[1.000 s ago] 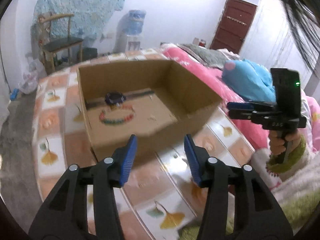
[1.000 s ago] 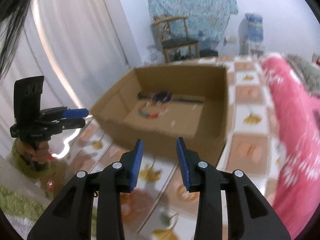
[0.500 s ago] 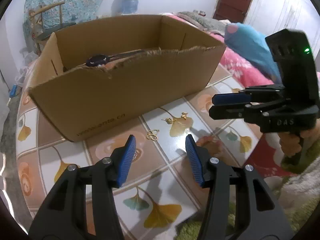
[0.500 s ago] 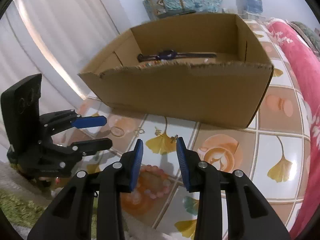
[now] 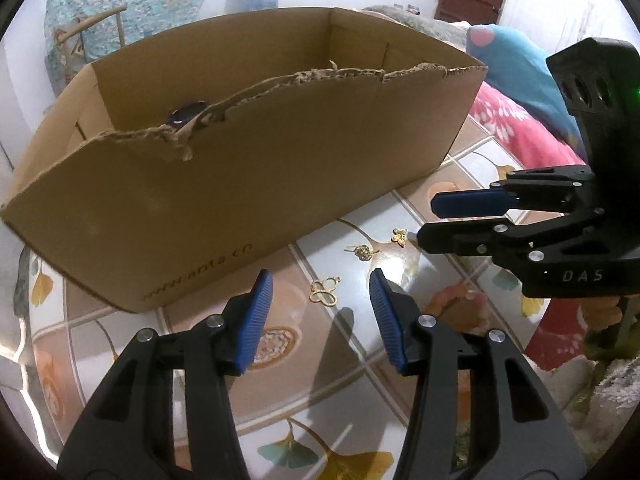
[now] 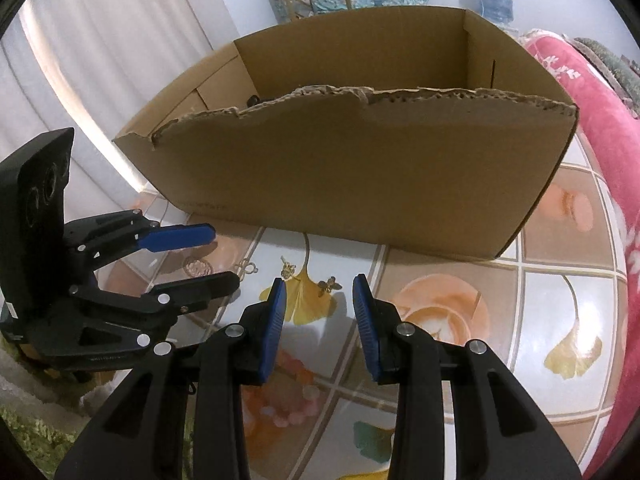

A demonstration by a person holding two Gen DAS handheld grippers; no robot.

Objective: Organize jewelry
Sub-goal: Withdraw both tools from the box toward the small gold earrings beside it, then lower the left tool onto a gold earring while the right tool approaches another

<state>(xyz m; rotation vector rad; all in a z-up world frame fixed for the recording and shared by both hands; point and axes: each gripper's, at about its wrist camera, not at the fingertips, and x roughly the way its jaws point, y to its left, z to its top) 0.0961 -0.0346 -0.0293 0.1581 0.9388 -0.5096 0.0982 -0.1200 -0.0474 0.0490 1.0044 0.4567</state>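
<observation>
While both tools tilt steeply down at the tiled tabletop (image 5: pixel 400 216) before the cardboard box (image 5: pixel 280 184), the left tool (image 5: pixel 321 312), its jaws just narrowed, stands spread and empty over a gold clover charm (image 5: pixel 325 291). Beside it, the right tool (image 6: pixel 319 312) hangs spread, empty, near a gold butterfly earring (image 6: pixel 329 285).

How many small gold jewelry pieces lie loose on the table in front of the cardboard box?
3: a looped gold piece ahead of the left gripper, a flower-shaped piece further on, and a butterfly-shaped piece by the right gripper. The cardboard box may hide others.
</observation>
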